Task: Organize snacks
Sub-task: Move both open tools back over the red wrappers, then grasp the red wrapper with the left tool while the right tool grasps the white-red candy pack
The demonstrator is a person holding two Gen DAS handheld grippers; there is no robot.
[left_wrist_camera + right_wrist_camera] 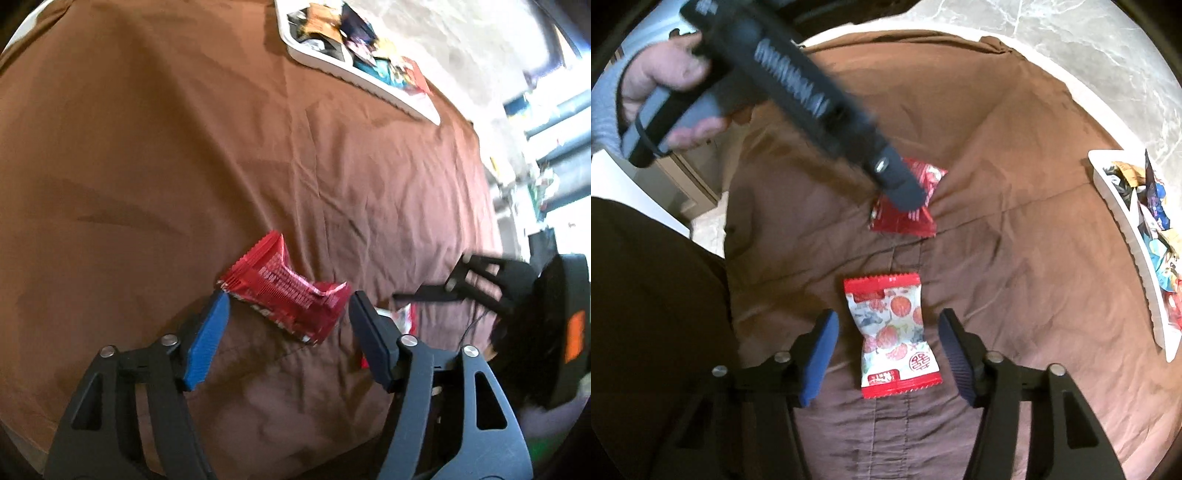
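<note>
- While the left gripper [286, 306] stands released, the red packet [286, 295] lies between its fingertips (one pad at its corner).
- Right gripper [888, 325] unclenched, straddling the white packet [892, 332], pads apart from it.

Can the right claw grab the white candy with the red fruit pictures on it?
Probably yes. The right claw is open, and the white candy packet lies flat on the brown cloth right between its two fingers, with nothing on top. The left claw is busy farther away, over the red packet.
</note>
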